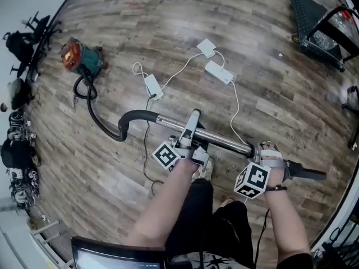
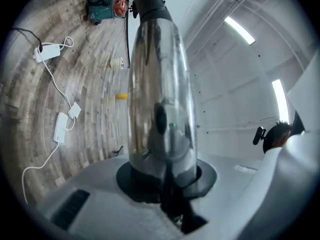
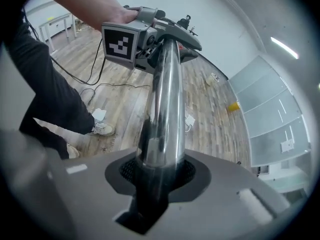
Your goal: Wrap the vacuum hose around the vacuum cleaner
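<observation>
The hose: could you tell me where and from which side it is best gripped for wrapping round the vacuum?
Grip the hose on its bare stretch near the vacuum, from above, fingers across it: there it is thin, round and slack. The left gripper and right gripper are both shut on the tube, so one would likely have to let go first.
</observation>
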